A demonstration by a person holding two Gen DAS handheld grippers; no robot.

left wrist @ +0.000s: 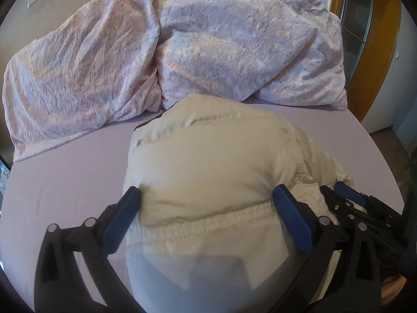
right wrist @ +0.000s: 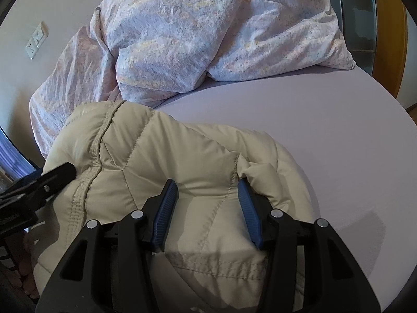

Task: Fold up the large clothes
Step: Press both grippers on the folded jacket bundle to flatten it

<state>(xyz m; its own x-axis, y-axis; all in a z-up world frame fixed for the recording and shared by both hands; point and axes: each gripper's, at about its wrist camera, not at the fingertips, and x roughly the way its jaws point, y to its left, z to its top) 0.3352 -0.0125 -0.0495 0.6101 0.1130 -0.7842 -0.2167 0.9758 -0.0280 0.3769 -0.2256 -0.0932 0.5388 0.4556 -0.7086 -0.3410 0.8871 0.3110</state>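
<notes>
Now the puffy beige jacket lies bunched on the purple bed (near the pink duvet). Both the left gripper and right gripper are spread wide, jacket bulging between their fingers; maybe only pressing, not pinching

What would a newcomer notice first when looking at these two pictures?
First the puffy beige quilted jacket, bunched up at the near edge of the lilac bed sheet. The left gripper and the right gripper both straddle its folds with open jaws. Behind it, a crumpled pastel duvet lies heaped against the wall.
</notes>
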